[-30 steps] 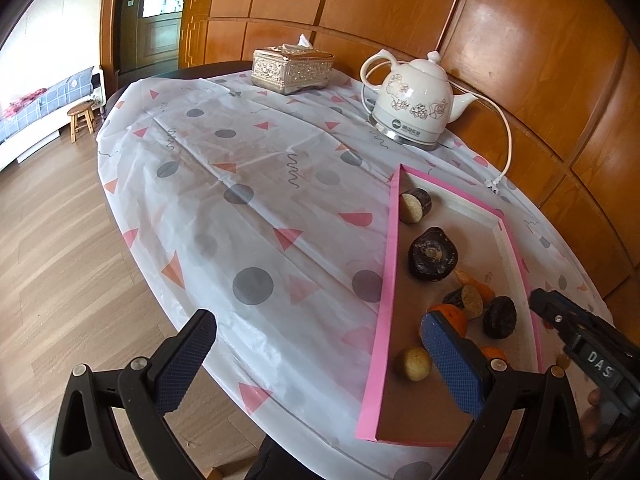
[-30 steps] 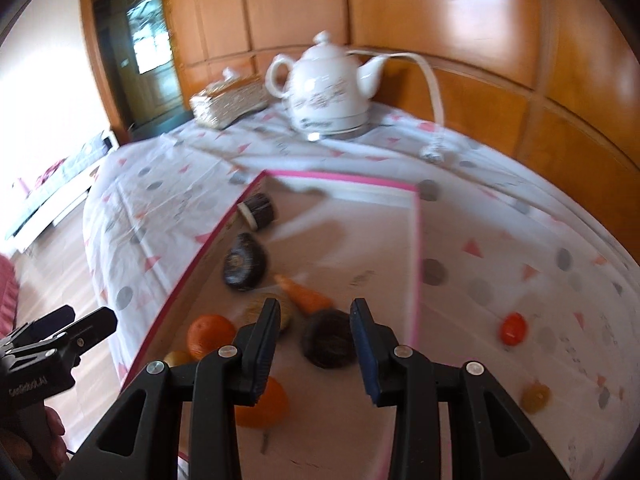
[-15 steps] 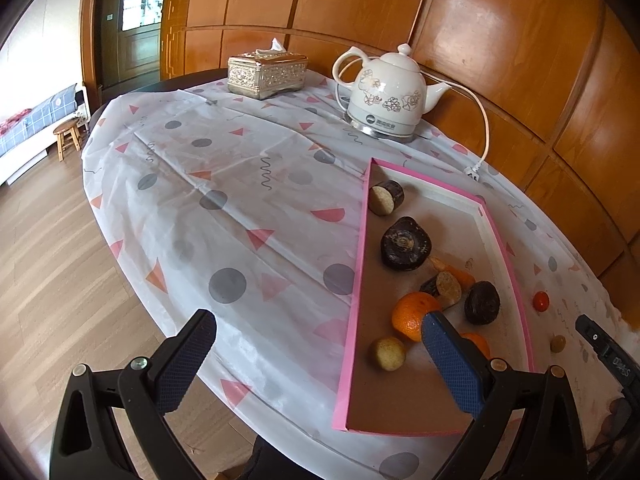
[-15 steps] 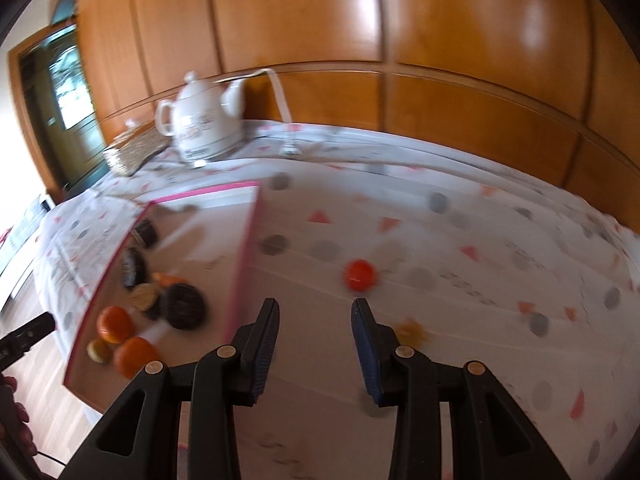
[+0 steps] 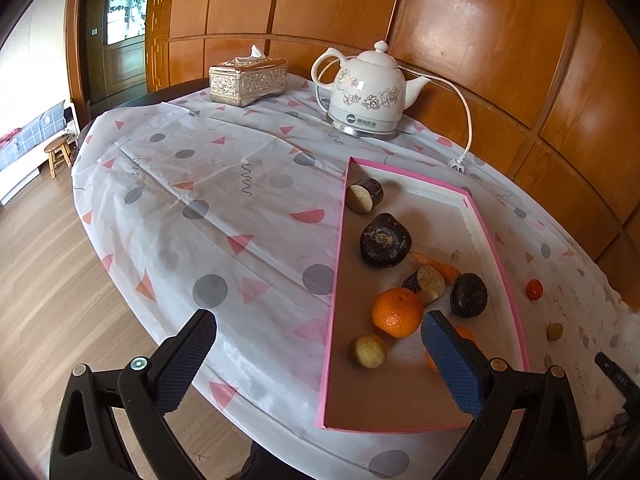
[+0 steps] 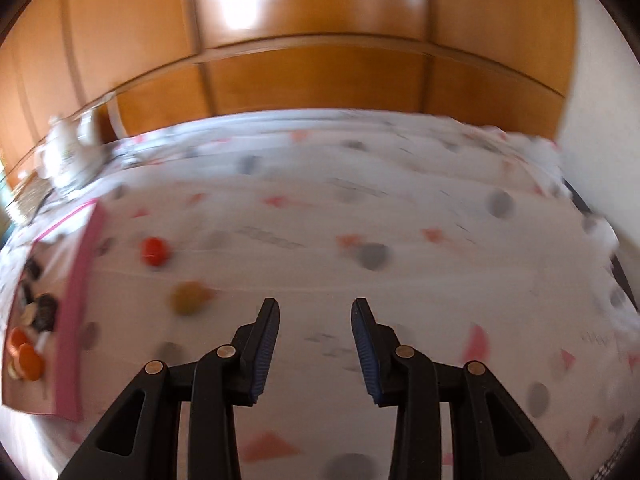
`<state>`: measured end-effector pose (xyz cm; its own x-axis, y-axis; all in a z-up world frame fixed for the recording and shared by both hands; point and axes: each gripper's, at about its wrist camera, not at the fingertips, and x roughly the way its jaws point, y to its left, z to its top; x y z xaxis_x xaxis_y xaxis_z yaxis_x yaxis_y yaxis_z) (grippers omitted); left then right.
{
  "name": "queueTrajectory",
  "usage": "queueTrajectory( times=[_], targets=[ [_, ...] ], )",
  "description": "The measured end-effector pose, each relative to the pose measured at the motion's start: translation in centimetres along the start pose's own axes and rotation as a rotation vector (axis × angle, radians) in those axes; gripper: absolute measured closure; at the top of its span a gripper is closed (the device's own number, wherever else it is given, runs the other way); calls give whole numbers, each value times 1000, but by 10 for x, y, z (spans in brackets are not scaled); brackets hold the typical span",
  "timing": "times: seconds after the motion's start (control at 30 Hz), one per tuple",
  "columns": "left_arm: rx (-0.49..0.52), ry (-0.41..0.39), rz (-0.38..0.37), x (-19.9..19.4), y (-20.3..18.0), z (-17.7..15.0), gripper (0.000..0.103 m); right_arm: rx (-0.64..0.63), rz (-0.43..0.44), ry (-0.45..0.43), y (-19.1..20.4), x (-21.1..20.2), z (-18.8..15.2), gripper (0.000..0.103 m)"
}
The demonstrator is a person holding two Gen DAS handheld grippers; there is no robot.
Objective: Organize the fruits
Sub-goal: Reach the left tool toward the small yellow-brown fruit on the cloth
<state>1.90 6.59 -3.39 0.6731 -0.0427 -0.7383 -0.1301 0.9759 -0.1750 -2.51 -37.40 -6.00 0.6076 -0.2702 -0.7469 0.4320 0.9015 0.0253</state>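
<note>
Tray: the pink-rimmed tray was seen on the tabletop, already loaded with an orange and dark fruits
Loose fruits: a red fruit and a yellowish fruit lay outside the tray, just beside its rim
Step advised: the yellowish fruit should be centred between the pads before closing
Left hand-held gripper: spread wide; nothing held
Right hand-held gripper: narrowly parted; empty; nothing touched

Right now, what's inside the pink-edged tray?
The pink-edged tray holds two dark round fruits, two cut pieces, a tan ball, an orange. The left gripper's finger partly covers another orange.
</note>
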Motion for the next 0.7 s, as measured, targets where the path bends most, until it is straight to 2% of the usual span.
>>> queueTrajectory(
  times=[0.17,0.37,0.63,0.7],
  targets=[
    [19,-2,-30,-2,-8,3,0,109,-105,26,-50,8,-10,65],
    [56,12,-103,-4,-26,11,0,215,-226,25,-93,10,-17,65],
    [122,68,-225,0,-64,20,2,307,-332,29,-121,20,-26,65],
    [165,92,-273,2,-81,22,4,320,-336,19,-125,20,-28,60]
  ],
)
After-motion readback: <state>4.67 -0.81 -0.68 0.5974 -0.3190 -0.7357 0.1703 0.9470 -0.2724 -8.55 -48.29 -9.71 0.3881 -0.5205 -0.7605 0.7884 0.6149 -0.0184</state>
